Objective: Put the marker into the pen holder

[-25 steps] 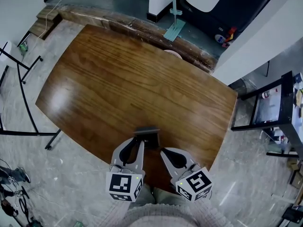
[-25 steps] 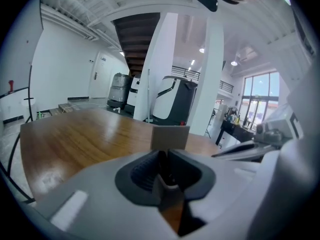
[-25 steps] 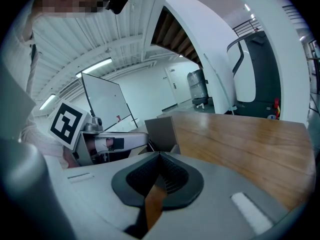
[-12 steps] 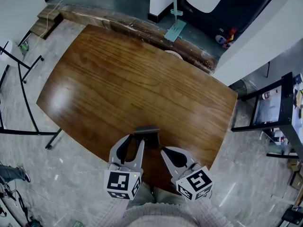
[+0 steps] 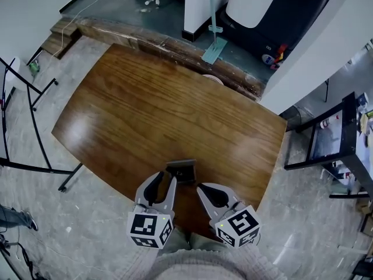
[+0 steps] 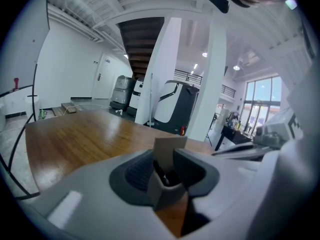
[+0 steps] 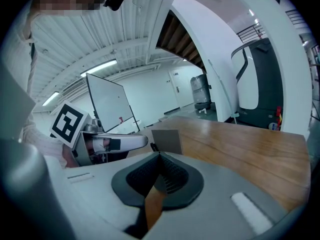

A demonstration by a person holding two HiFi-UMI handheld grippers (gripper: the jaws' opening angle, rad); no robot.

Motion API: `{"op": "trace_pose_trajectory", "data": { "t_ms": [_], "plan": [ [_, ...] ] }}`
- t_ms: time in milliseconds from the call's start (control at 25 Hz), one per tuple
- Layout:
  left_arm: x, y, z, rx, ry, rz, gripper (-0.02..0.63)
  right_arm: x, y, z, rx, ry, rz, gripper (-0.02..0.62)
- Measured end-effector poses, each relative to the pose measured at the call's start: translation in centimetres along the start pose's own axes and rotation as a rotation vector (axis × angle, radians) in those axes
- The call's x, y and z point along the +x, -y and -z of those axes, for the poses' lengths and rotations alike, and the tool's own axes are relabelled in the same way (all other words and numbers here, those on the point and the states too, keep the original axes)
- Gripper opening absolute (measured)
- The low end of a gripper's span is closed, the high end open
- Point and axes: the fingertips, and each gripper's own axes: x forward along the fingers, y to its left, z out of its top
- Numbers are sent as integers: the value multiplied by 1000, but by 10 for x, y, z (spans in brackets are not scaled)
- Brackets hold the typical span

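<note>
The grey pen holder (image 5: 182, 171) stands close to the bench's (image 5: 163, 109) near edge. The black marker (image 6: 159, 172) is inside it, standing on end, its long axis leaning a little off upright and its top at the rim. The left gripper's (image 5: 165, 178) fingers are opening, with the holder between them. Just beside it, the right gripper's (image 5: 200, 186) fingers are closed together on nothing.
</note>
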Motion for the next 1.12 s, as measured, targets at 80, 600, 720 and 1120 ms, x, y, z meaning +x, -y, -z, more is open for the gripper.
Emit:
{"op": "trace_pose_trajectory", "data": {
  "t_ms": [80, 600, 720, 1120],
  "plan": [
    [-7, 3, -3, -4, 9, 5, 124, -3, -5, -3, -12, 6, -1, 0],
    [-43, 34, -13, -8, 53, 92, 26, -17, -34, -29, -111, 50, -11, 0],
    [-48, 41, -14, -10, 66, 130, 8, -19, -39, -31, -119, 59, -15, 0],
    [-57, 44, -15, 11, 48, 194, 8, -23, -47, -18, -135, 25, -6, 0]
  ]
}}
